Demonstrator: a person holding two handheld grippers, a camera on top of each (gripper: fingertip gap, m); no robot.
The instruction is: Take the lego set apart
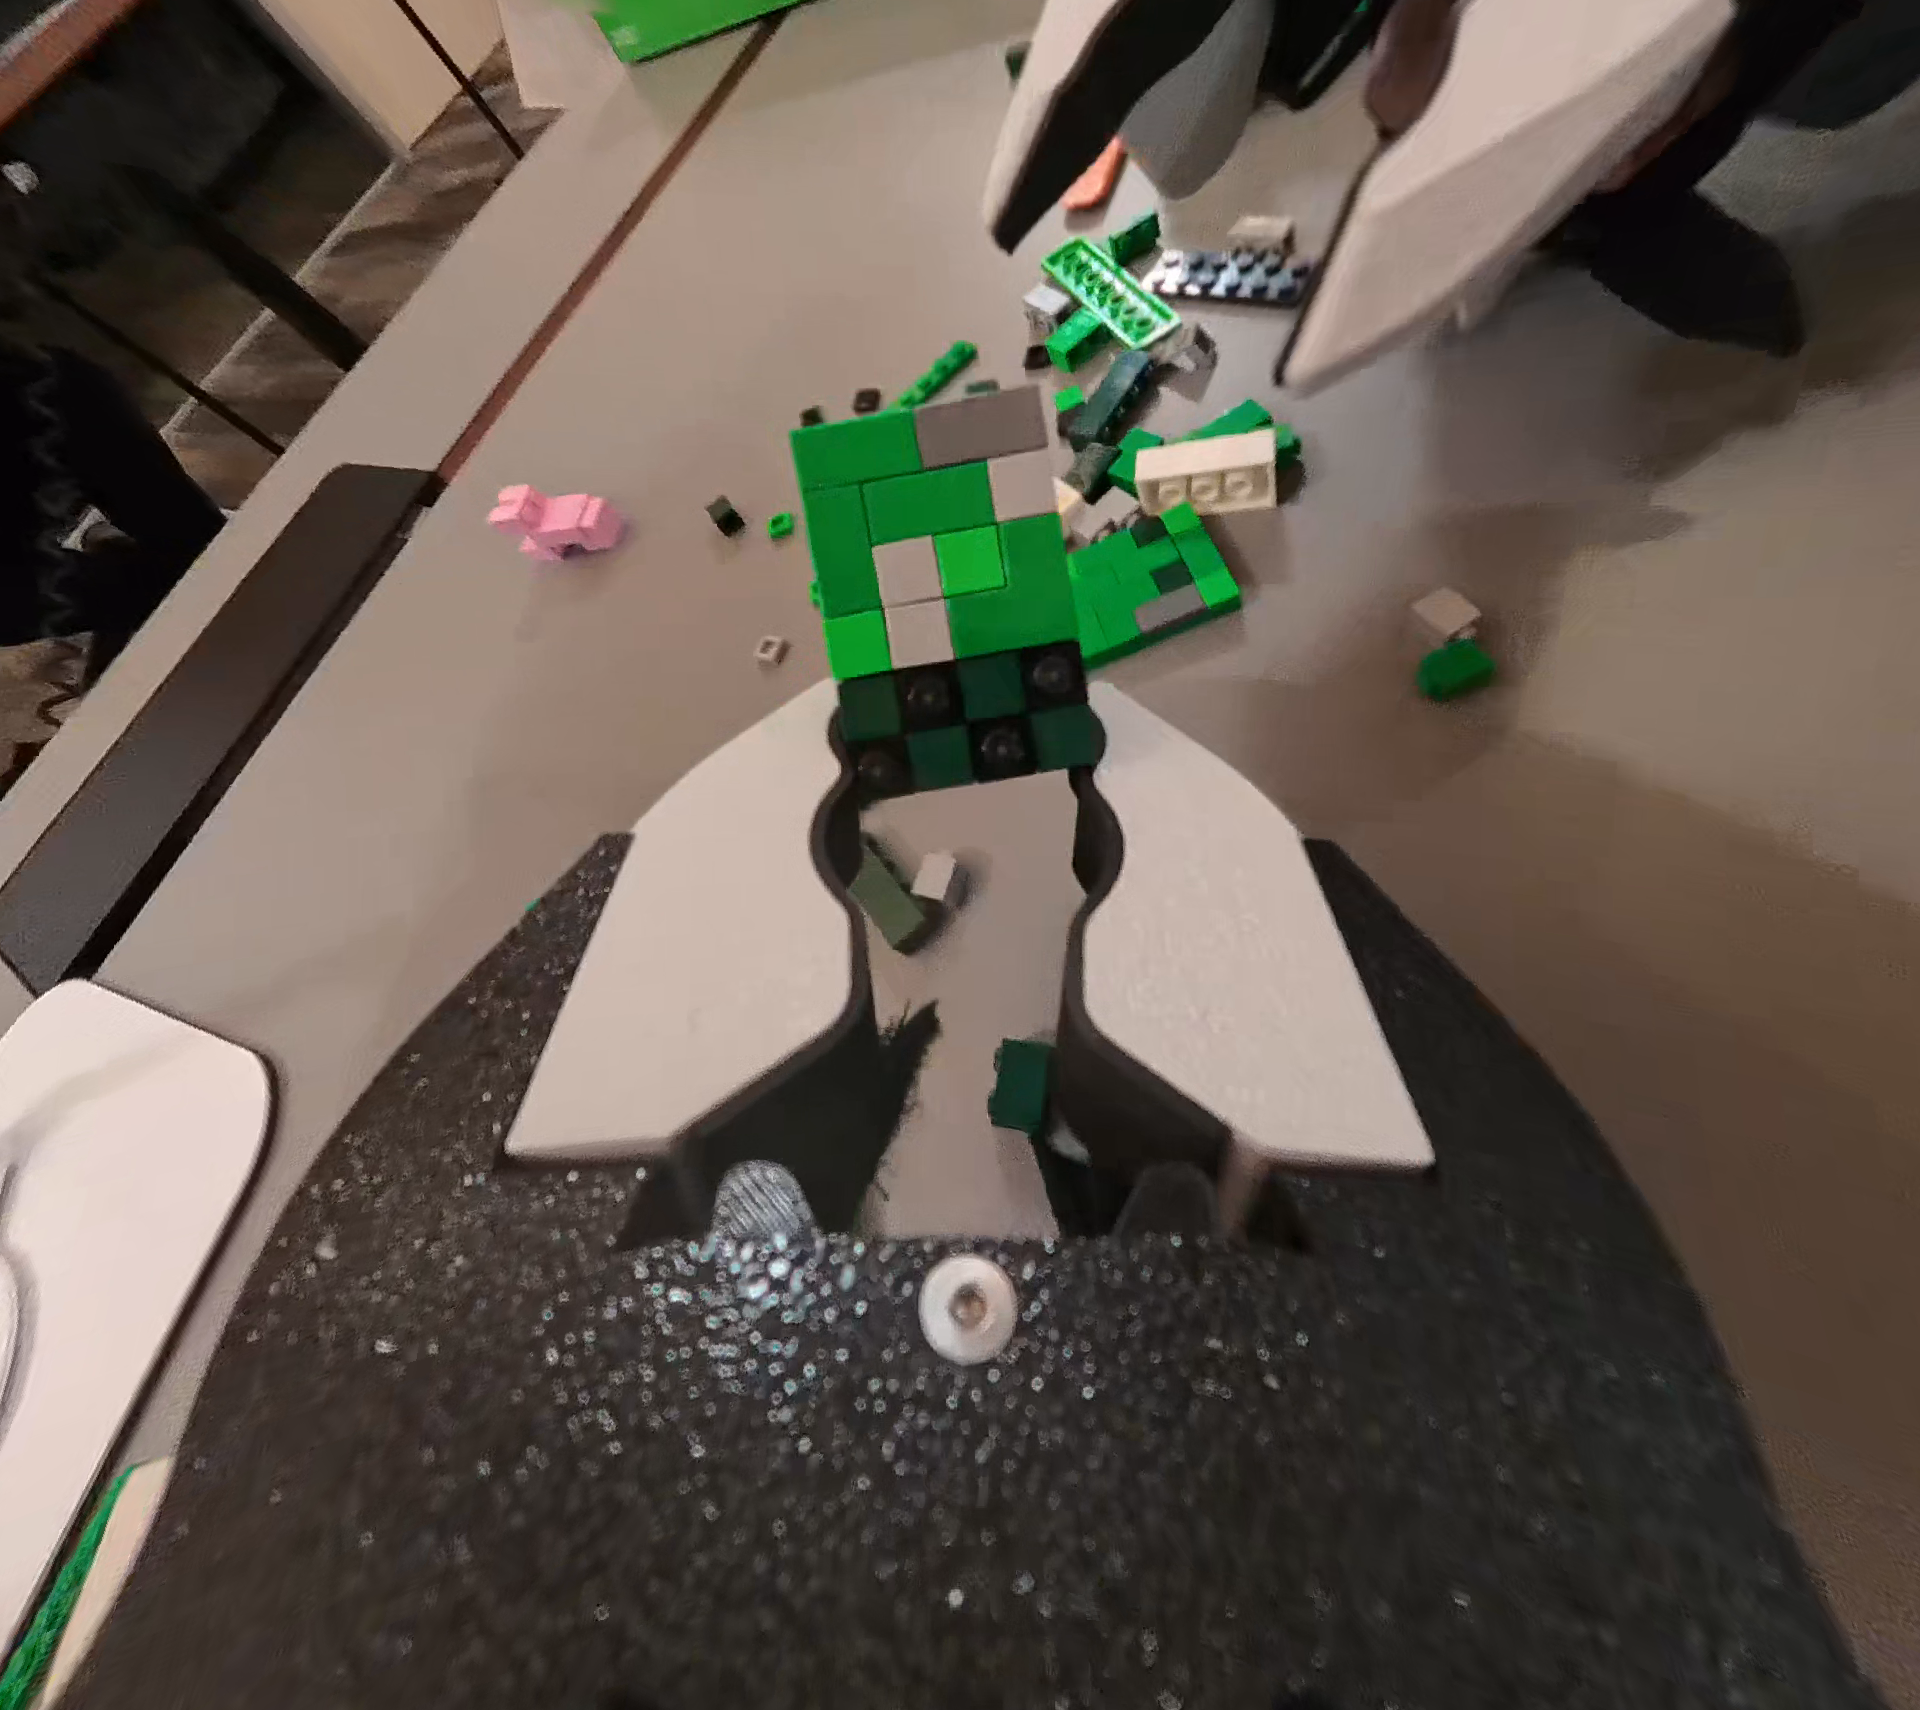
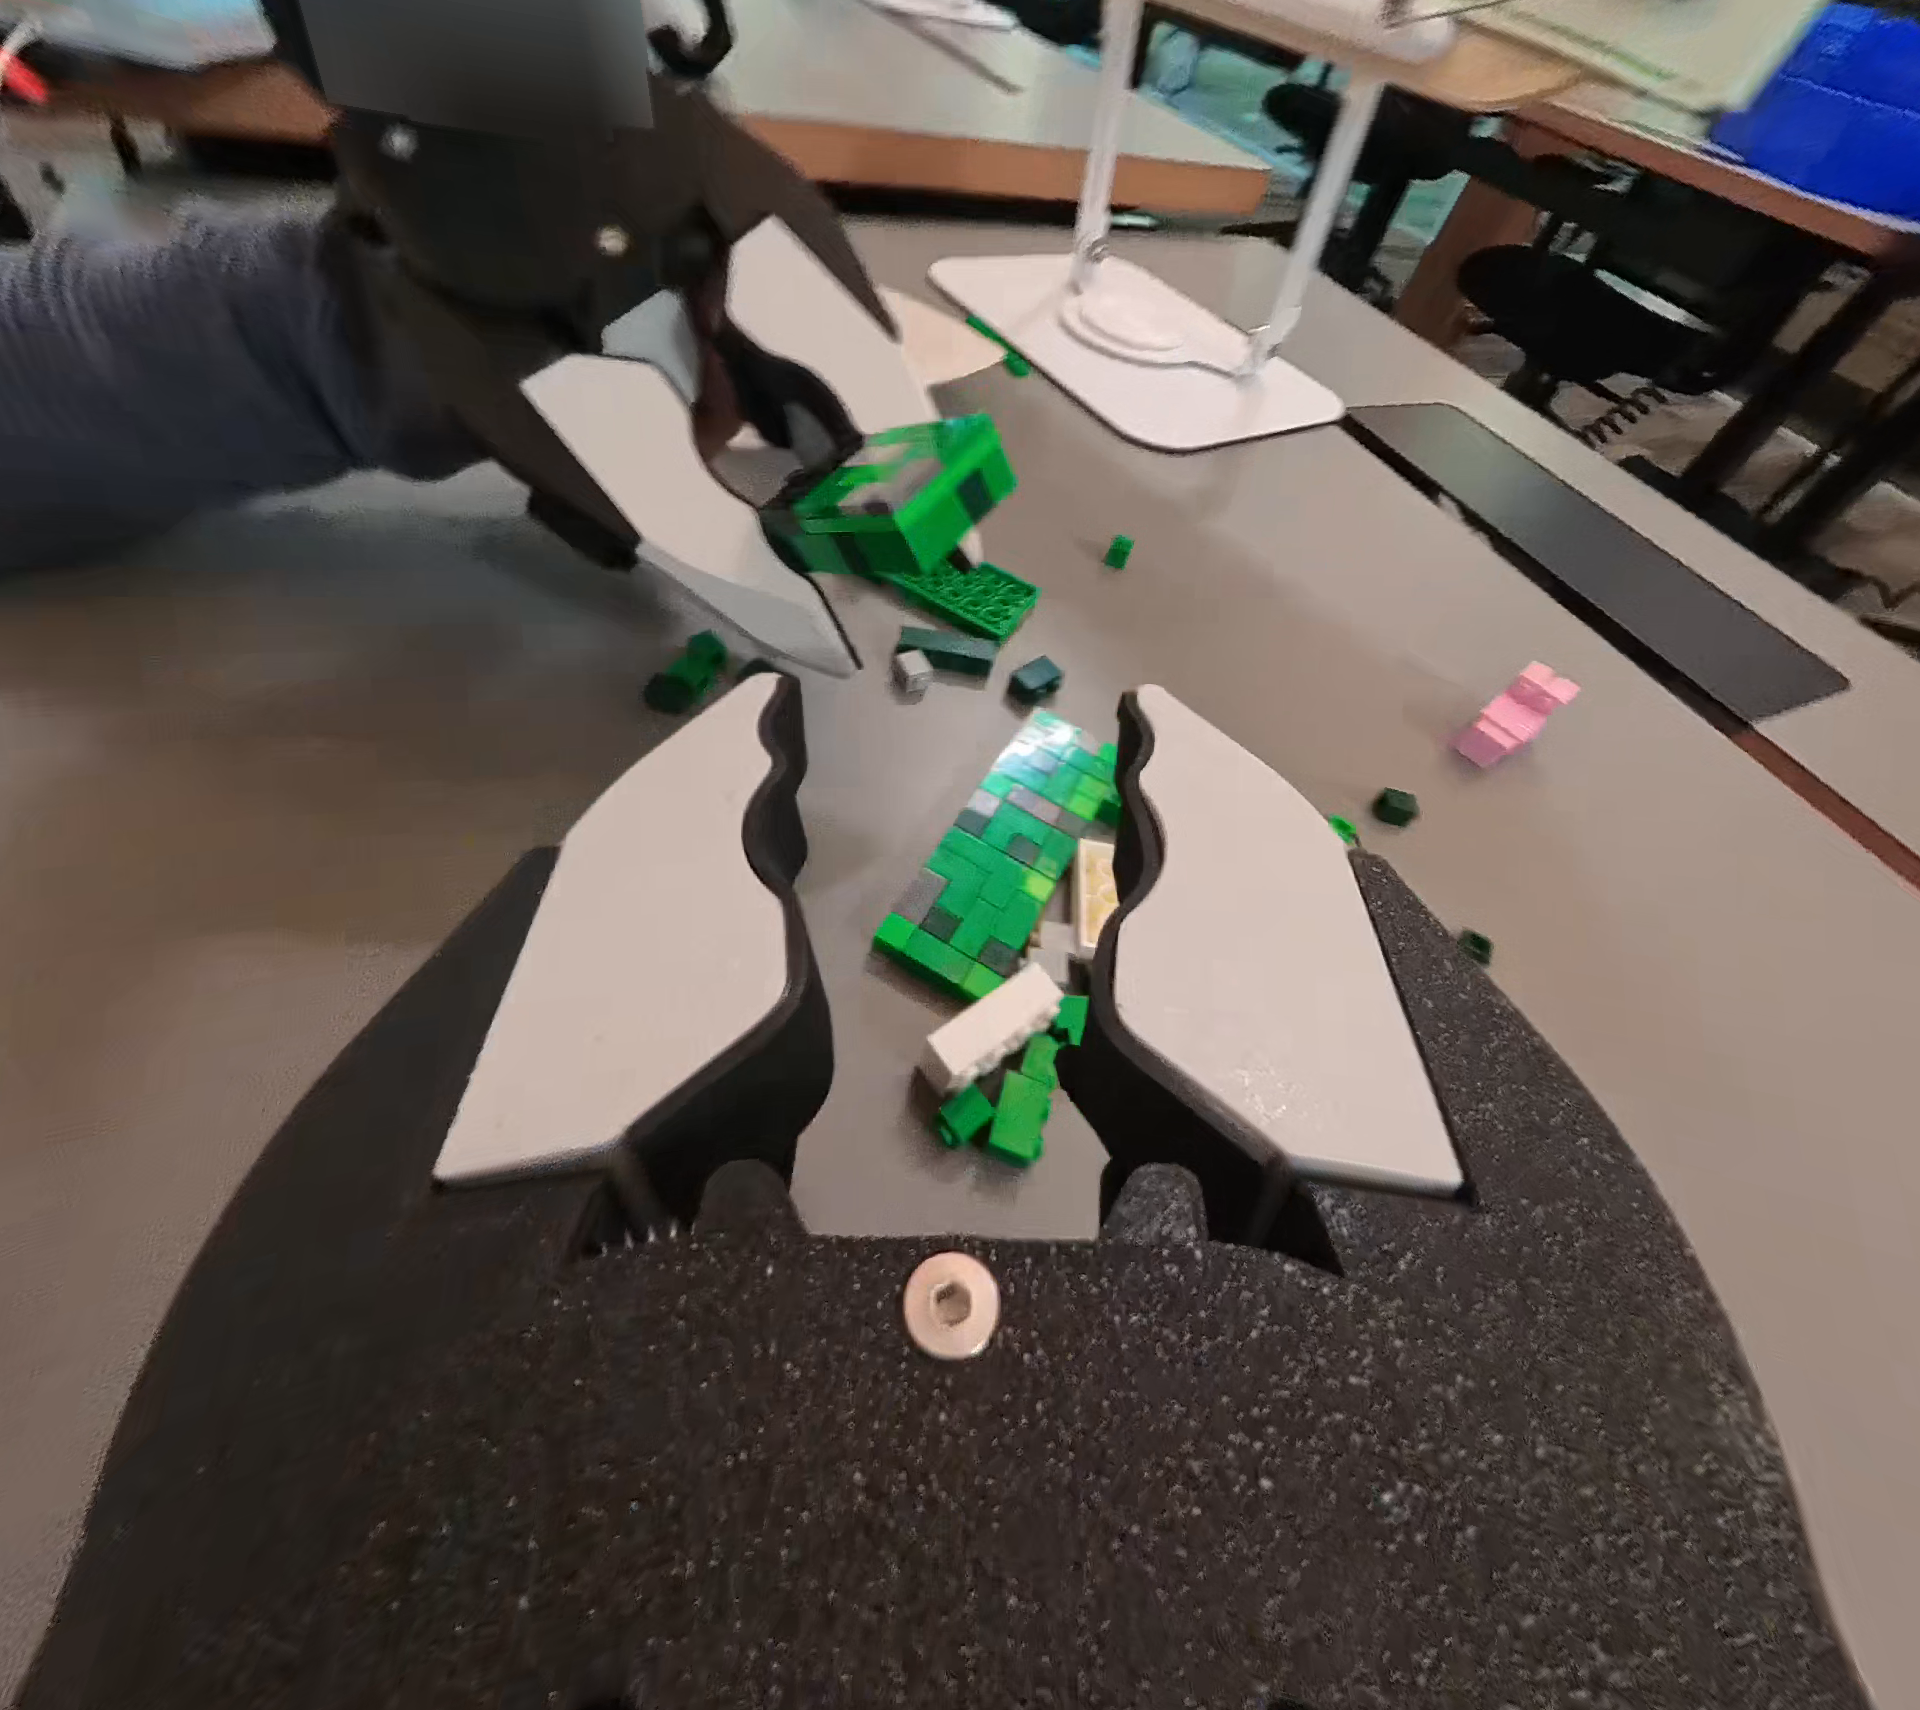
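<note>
Gripping blocky studded lego chunk (image 1: 951,590), left tool (image 1: 964,741).

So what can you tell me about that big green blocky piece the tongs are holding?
The green block chunk looks like hard, shiny plastic, built from bright green, dark green and grey square tiles in a patchwork. Its near end is a checkered strip of dark green and black studs. The left tongs are shut on that end, holding it above the grey table. In the right wrist view it looks boxy and tilted, with a loose green plate lying just below it.
</note>
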